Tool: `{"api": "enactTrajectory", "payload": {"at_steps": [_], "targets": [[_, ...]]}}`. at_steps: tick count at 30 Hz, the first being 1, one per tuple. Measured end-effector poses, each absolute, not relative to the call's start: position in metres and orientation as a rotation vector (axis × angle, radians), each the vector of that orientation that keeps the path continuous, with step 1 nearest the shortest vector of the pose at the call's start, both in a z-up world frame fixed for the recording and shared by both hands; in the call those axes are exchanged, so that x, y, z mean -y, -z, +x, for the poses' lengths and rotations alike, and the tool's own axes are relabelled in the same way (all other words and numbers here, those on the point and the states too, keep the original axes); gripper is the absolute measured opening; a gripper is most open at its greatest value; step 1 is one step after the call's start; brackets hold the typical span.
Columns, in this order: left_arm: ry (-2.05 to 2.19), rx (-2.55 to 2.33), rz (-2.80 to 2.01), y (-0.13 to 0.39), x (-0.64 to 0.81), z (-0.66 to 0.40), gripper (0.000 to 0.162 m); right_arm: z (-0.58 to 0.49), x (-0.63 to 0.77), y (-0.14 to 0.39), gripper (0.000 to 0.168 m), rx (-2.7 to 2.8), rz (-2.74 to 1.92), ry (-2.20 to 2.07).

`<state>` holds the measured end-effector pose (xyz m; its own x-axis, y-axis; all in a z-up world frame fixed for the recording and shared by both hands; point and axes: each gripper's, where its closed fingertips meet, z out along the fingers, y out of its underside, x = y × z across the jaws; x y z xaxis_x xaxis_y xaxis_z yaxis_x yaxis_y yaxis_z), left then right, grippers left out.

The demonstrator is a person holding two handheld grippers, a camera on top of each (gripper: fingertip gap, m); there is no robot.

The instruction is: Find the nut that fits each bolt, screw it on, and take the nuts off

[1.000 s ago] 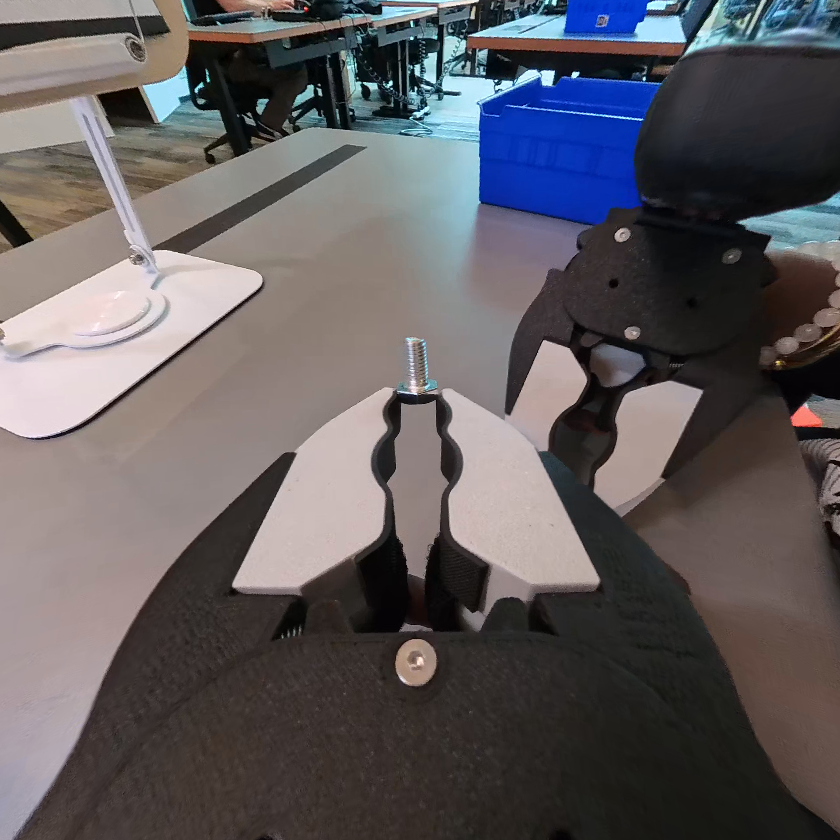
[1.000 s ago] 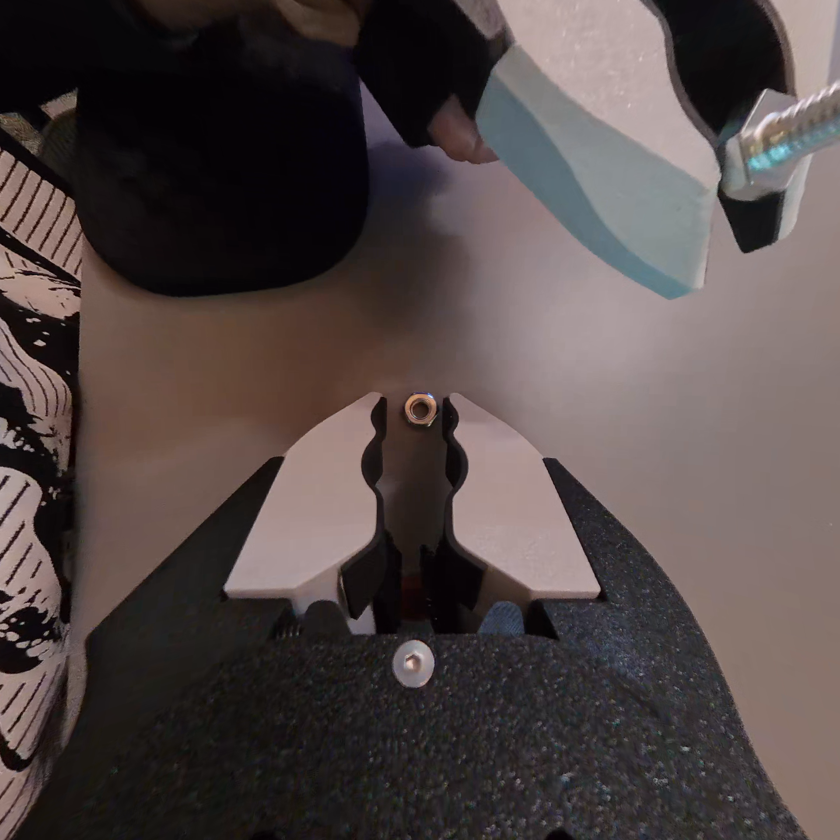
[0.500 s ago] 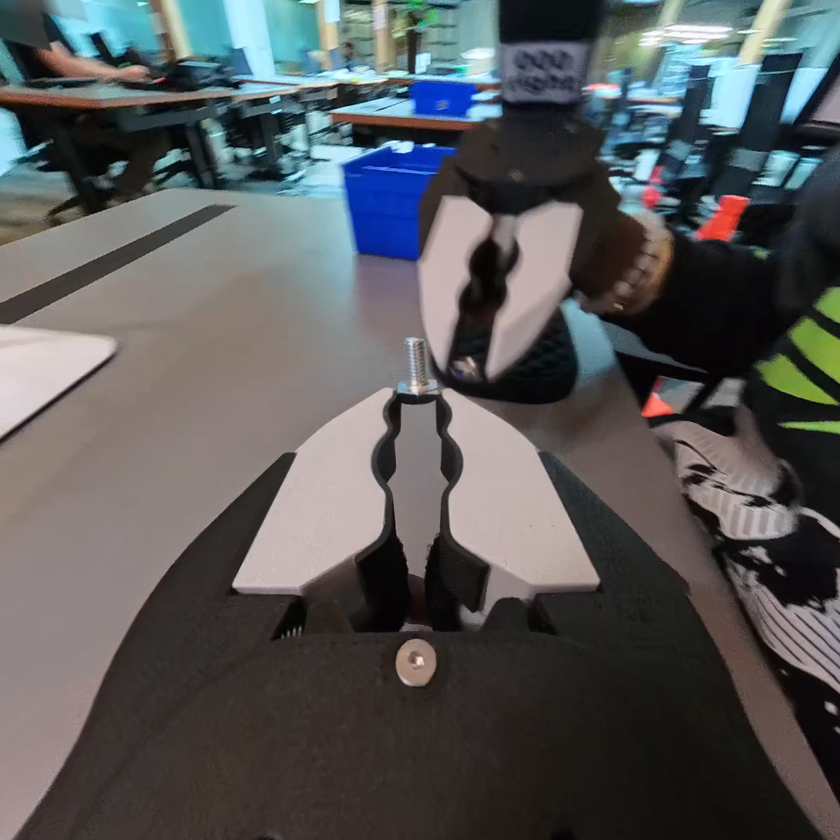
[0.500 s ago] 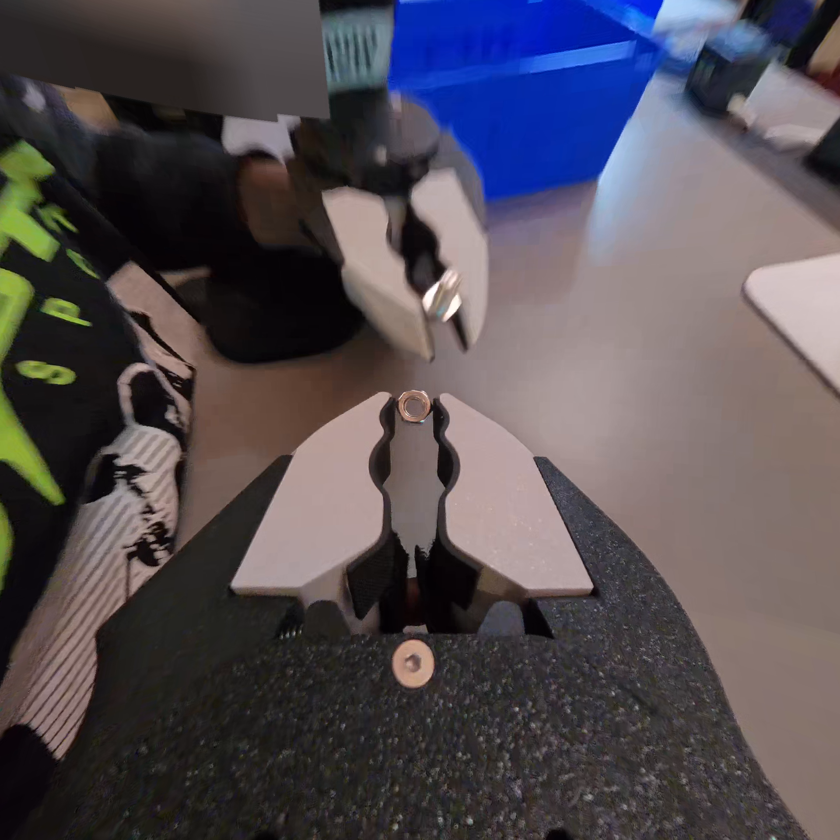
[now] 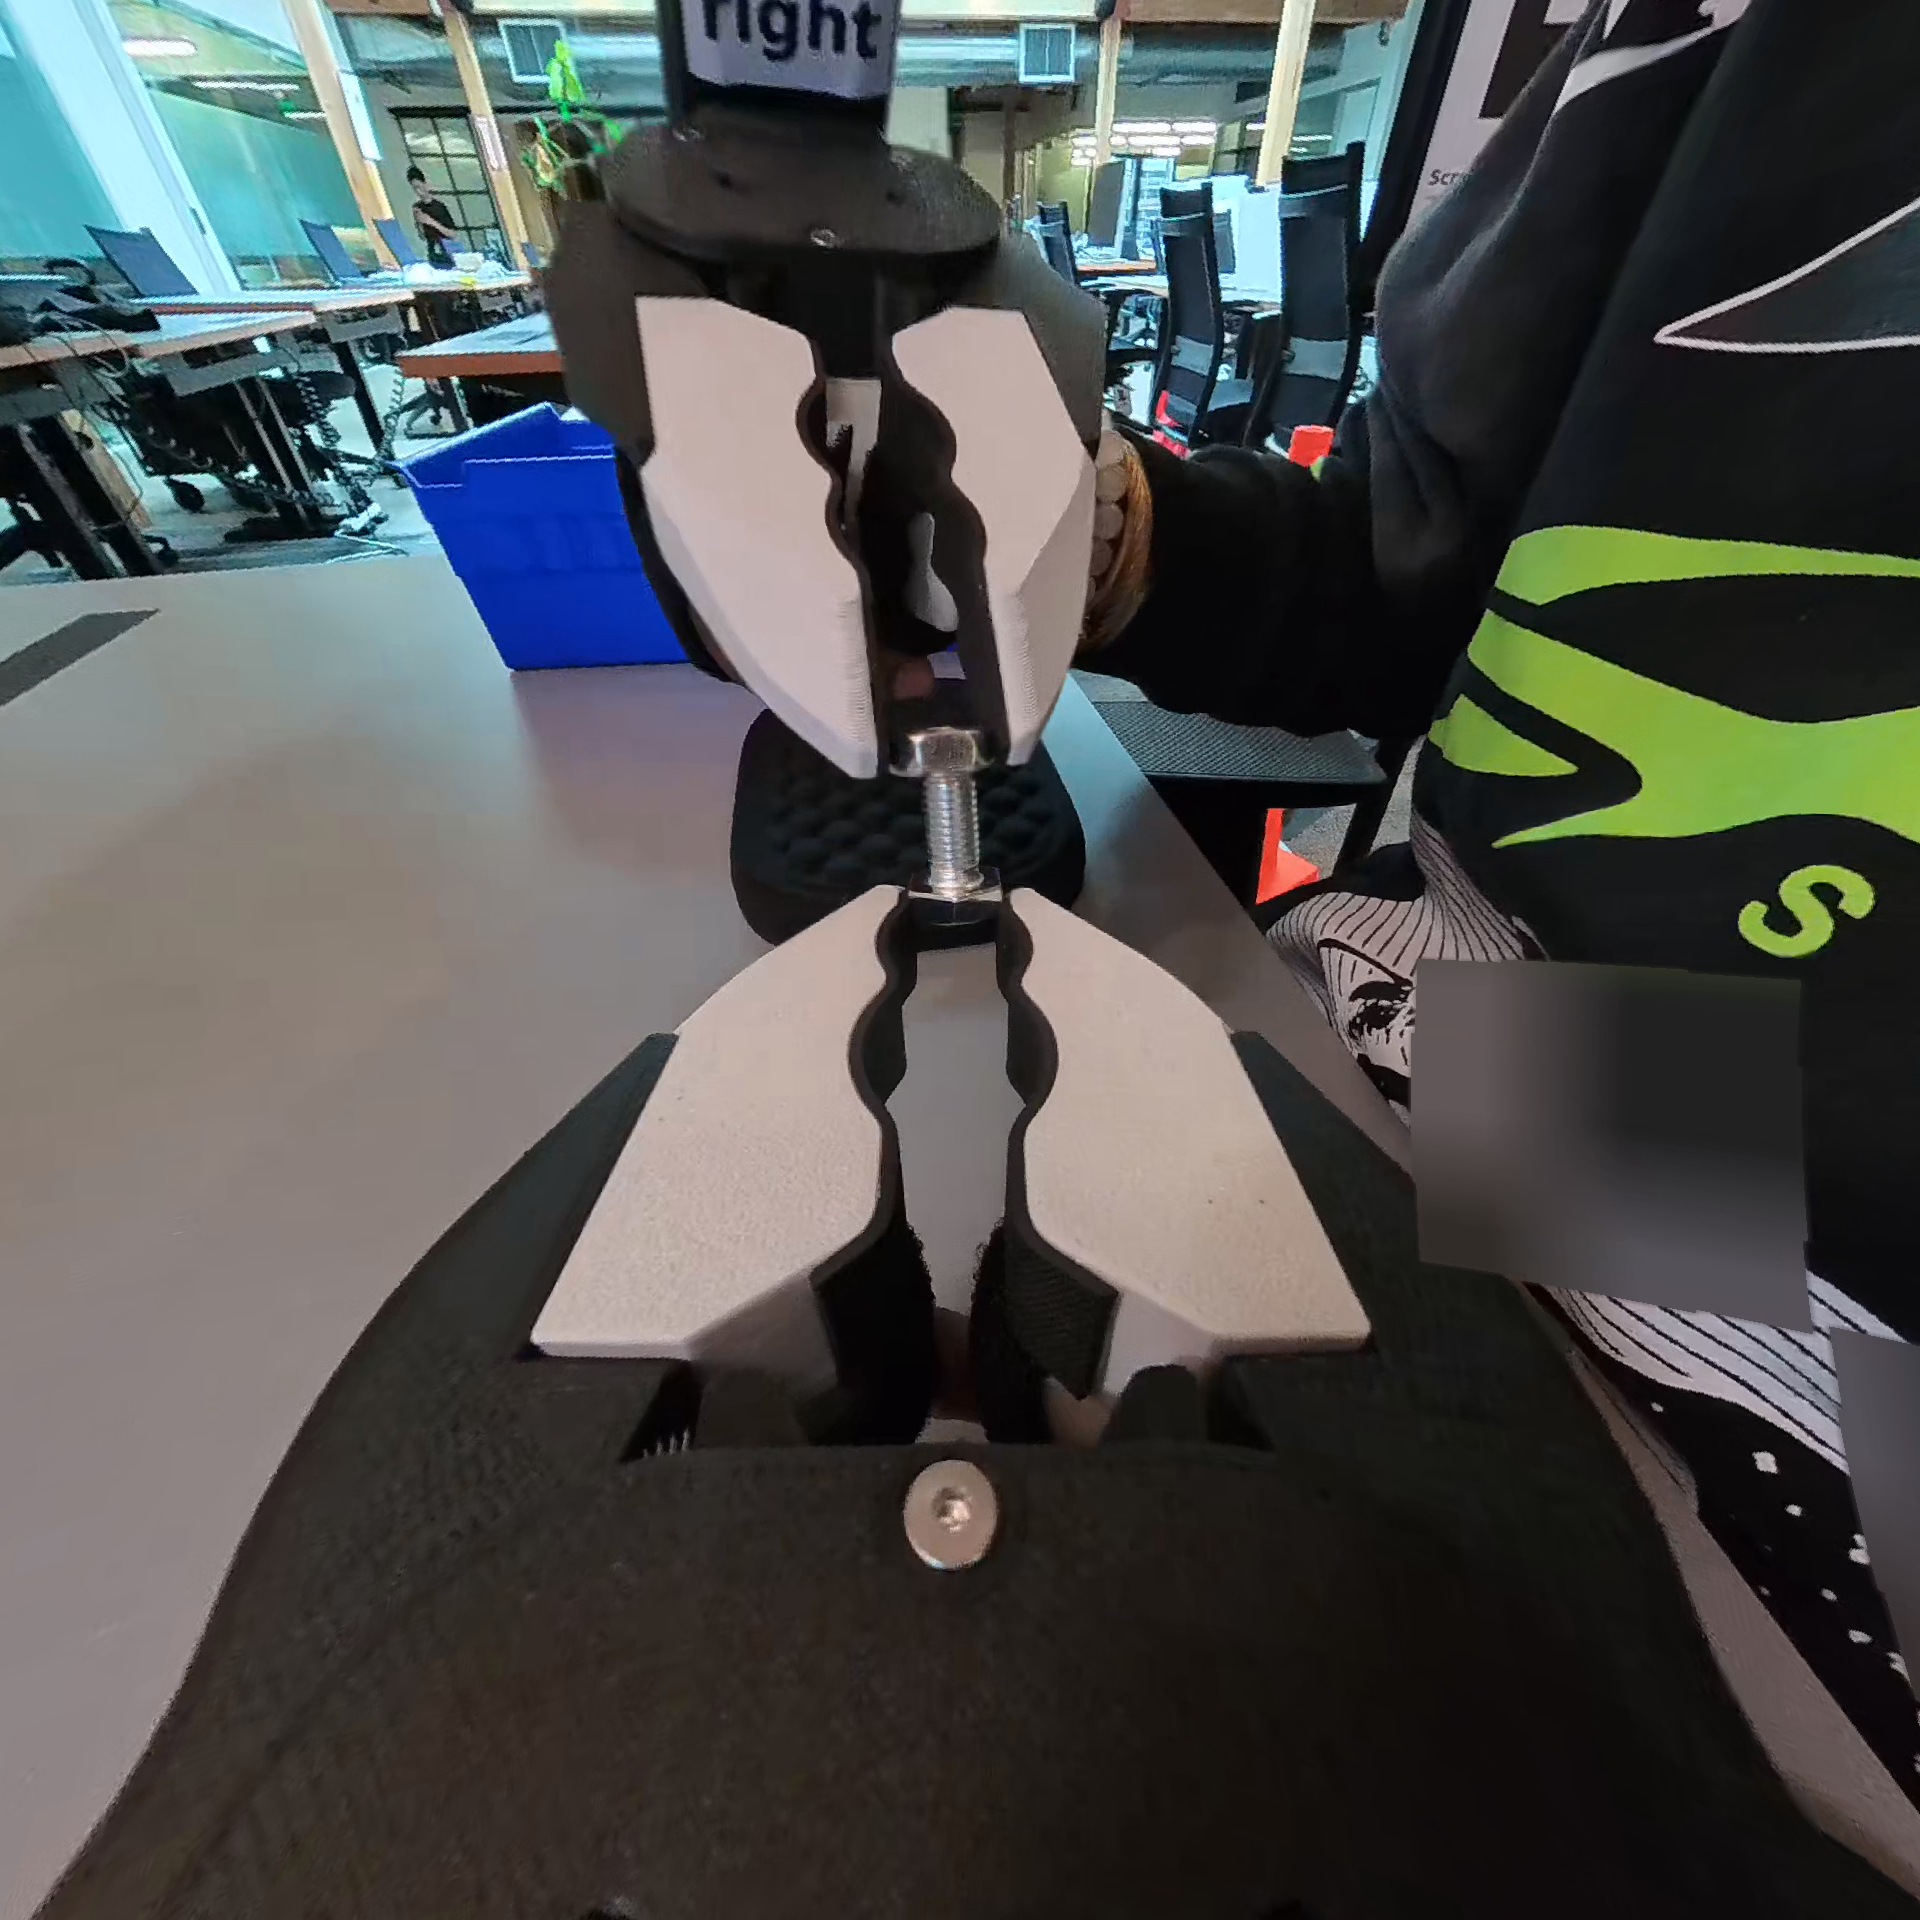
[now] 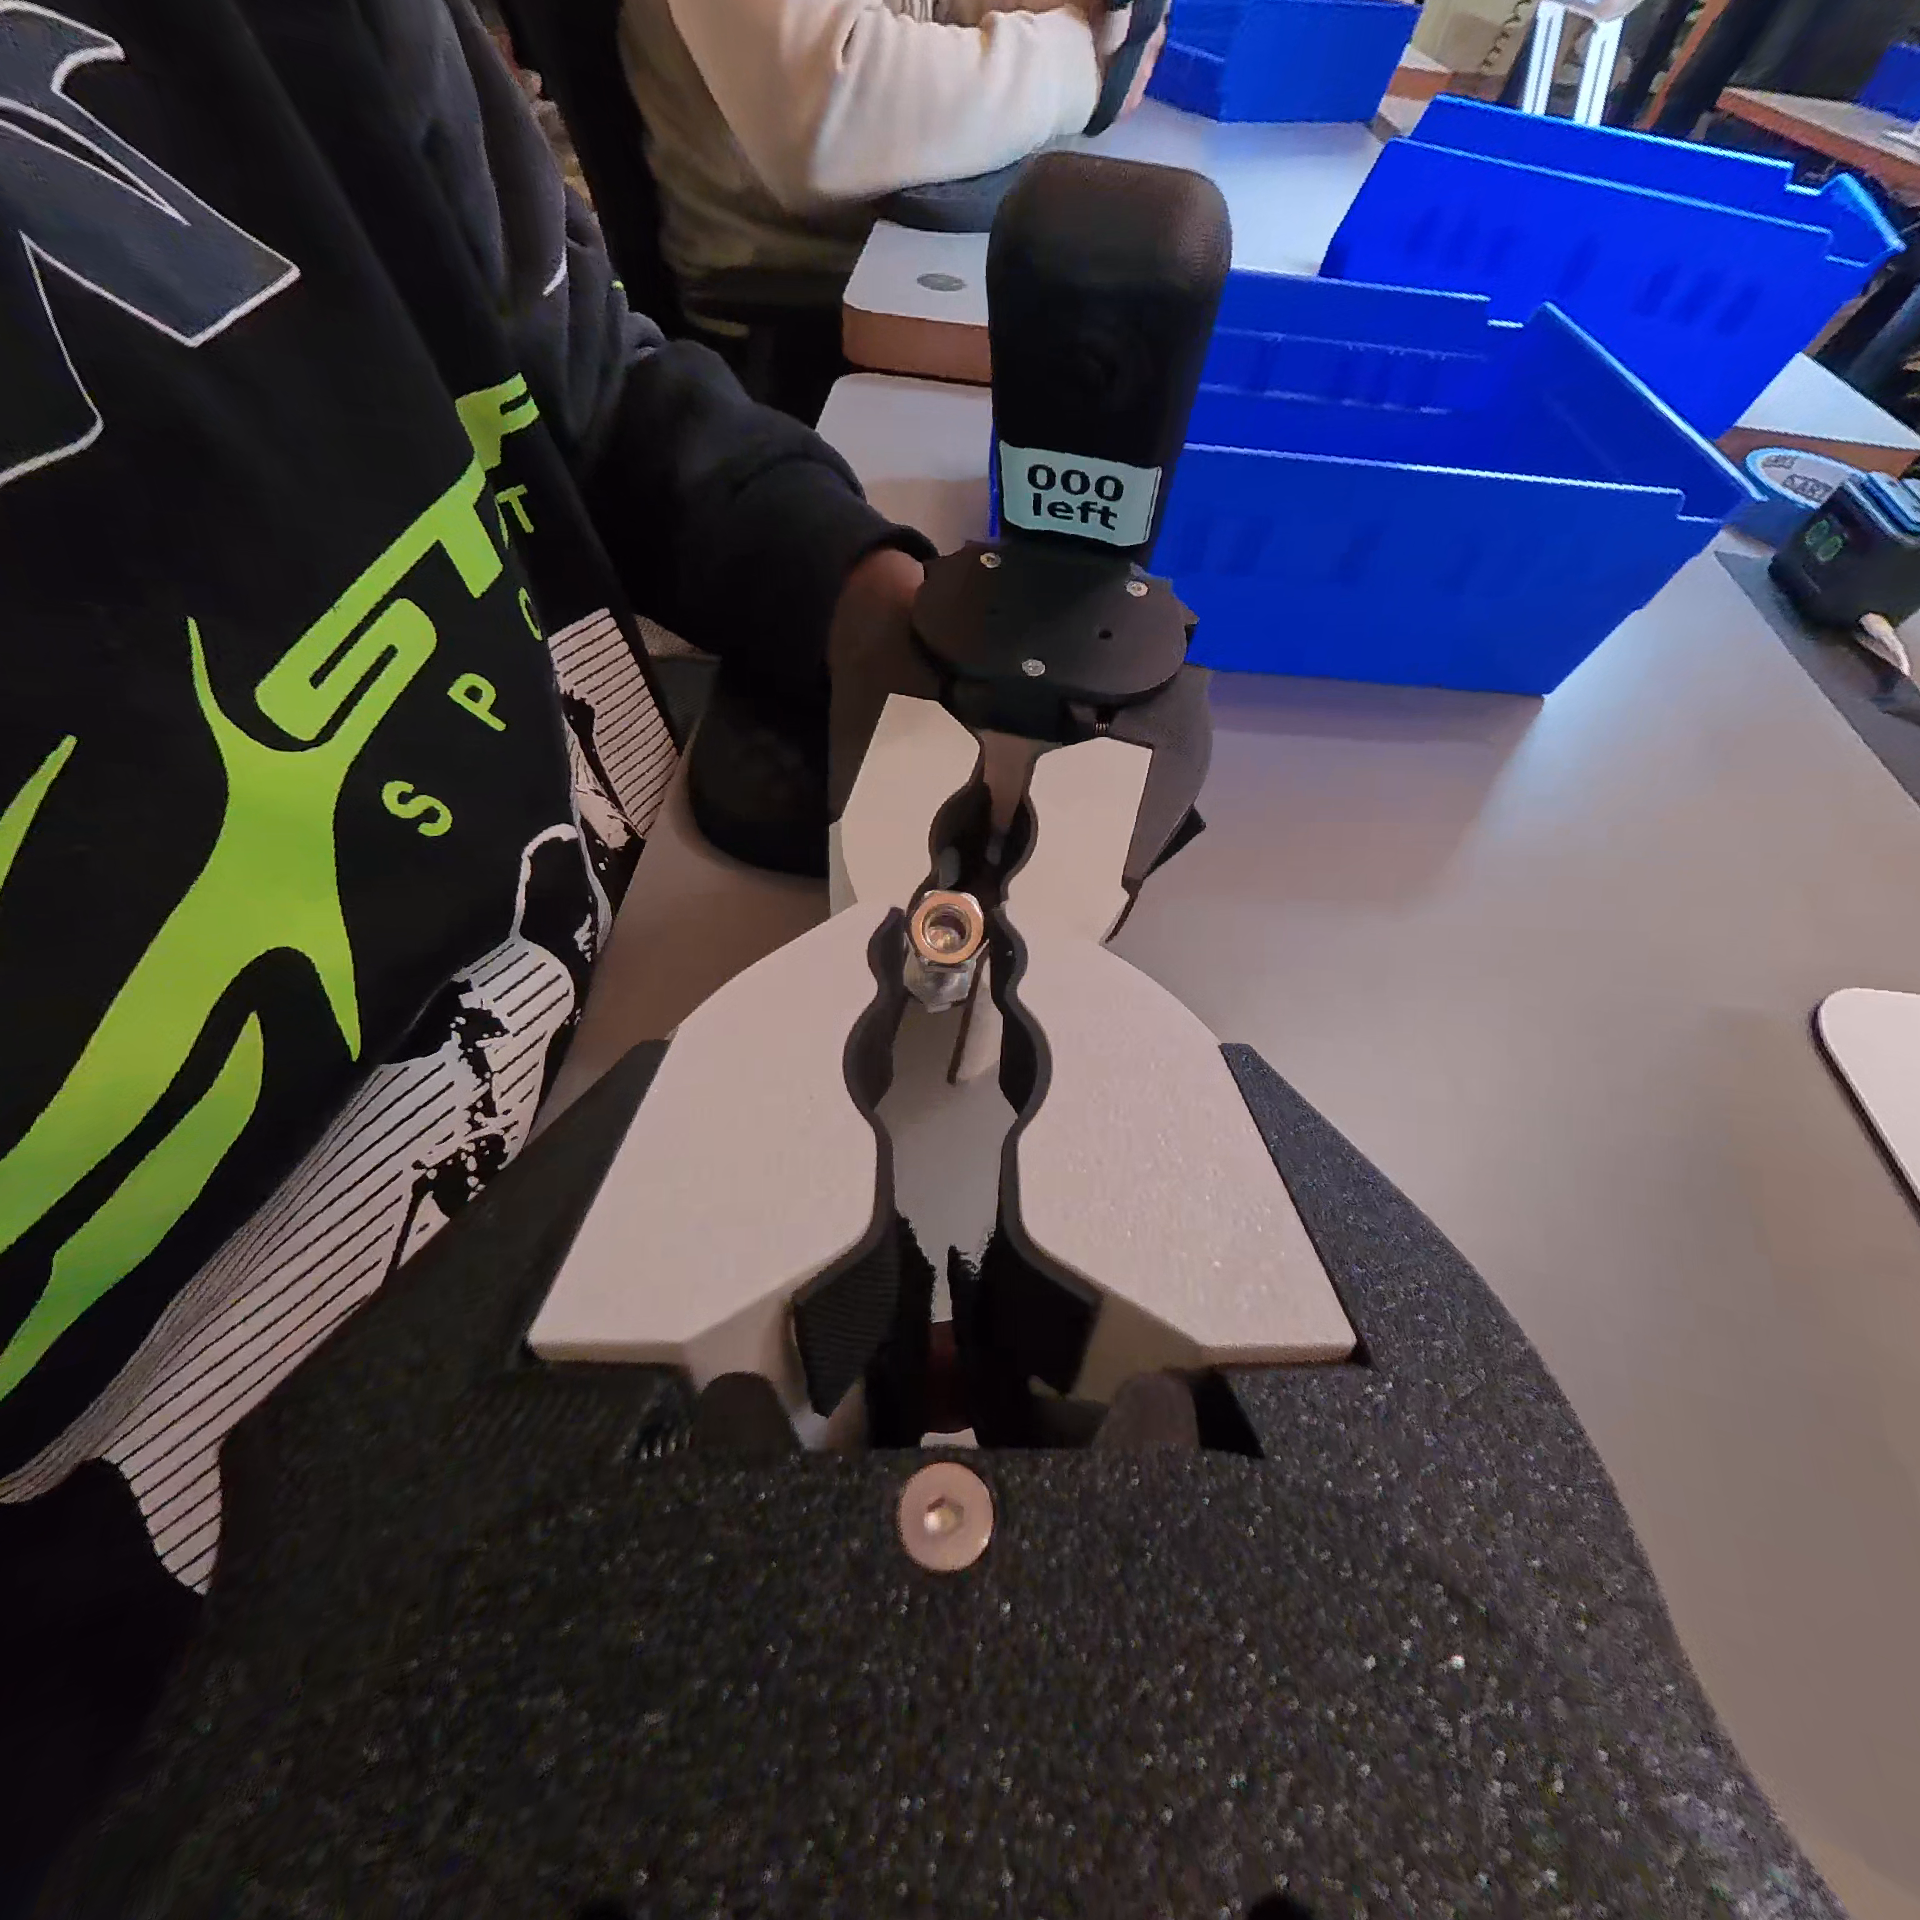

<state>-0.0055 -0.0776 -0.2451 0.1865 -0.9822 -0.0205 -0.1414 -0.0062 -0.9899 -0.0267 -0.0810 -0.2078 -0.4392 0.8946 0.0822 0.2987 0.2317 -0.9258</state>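
My left gripper (image 5: 951,914) is shut on the hex head of a silver bolt (image 5: 951,831), with the threaded shaft standing up from its tips. My right gripper (image 5: 940,753) comes down from above, shut on a small silver nut (image 5: 943,750) that sits on the tip of the bolt. In the right wrist view the right gripper (image 6: 943,930) holds the nut (image 6: 943,925) with its hole facing the camera. The bolt (image 6: 935,982) lies just behind it. The left gripper's fingers (image 6: 1081,831) point toward me there. Both are held above the grey table (image 5: 312,883).
A blue bin (image 5: 540,540) stands at the back of the table, also in the right wrist view (image 6: 1403,540). A black textured pad (image 5: 821,831) lies behind the grippers. A white plate corner (image 6: 1881,1081) is at the right. The person's black and green shirt (image 5: 1662,727) is close by. Less than 4 cm separates the two grippers' tips.
The right gripper closed on the nut on the table, lifted it and brought it onto the bolt's tip. Both grippers turned to face each other above the table.
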Motion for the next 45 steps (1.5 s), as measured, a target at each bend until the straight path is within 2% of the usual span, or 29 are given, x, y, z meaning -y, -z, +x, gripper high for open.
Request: {"api": "enactTrajectory", "payload": {"at_steps": [12, 26, 33, 40, 45], "targets": [[1.068, -1.146, -1.382, 0.240, 0.081, -0.005, 0.015, -0.027, 0.084, 0.207, 0.016, 2.047, -1.034, -1.159], [0.823, -0.969, -1.501, 0.242, 0.048, -0.013, 0.015, -0.035, 0.055, 0.209, 0.016, 1.934, -1.384, -0.905], [1.035, -0.921, -1.381, 0.221, 0.062, -0.010, 0.014, -0.038, 0.067, 0.190, 0.016, 1.899, -1.244, -1.077], [1.137, -0.974, -1.287, 0.211, 0.079, -0.005, 0.014, -0.036, 0.084, 0.181, 0.016, 1.994, -1.048, -1.221], [1.107, -0.939, -1.307, 0.210, 0.072, -0.009, 0.014, -0.040, 0.078, 0.180, 0.016, 1.962, -1.079, -1.199]]}}
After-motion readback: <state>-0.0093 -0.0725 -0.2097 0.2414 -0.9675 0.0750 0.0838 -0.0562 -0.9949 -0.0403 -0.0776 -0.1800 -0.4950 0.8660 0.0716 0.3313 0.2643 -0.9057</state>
